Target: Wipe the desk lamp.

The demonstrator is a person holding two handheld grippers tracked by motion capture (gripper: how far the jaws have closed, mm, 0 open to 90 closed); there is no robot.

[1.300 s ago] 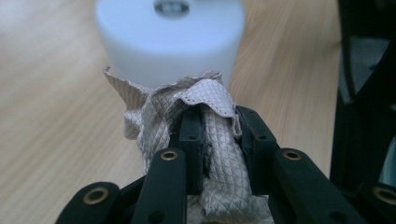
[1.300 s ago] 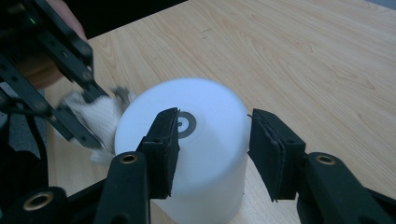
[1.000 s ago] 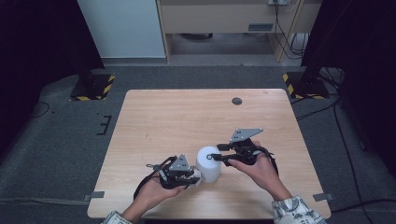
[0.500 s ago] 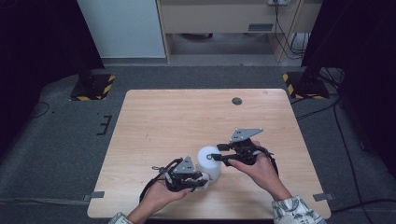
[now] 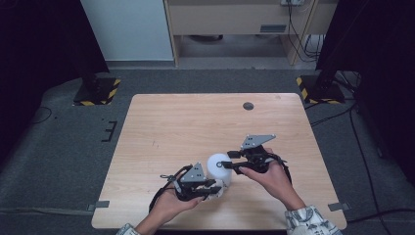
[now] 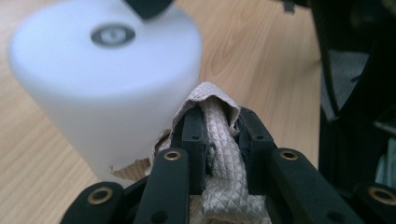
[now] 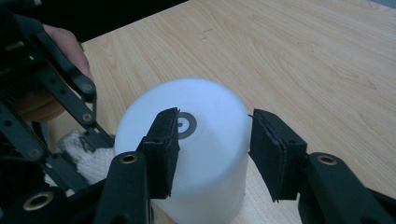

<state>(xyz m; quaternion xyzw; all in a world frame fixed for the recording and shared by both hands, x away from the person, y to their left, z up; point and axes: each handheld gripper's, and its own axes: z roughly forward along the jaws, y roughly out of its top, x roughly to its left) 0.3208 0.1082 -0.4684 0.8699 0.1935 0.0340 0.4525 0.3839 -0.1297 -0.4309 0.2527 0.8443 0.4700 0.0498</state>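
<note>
A white cylinder stands upright on the wooden table near its front edge. A small grey ring marks its flat top. My left gripper is shut on a beige quilted cloth, which it holds against the cylinder's lower side. My right gripper comes in from the right and stands open over the cylinder's top, one jaw above the ring and the other at the far rim. Nothing lies between its pads.
A dark round hole sits in the table at the back right. Yellow-and-black striped bases stand on the floor beyond the back corners. A cabinet lines the far wall.
My left gripper has edged slightly right with the cloth, closer to the cylinder's base. The right gripper and the cylinder have stayed put.
</note>
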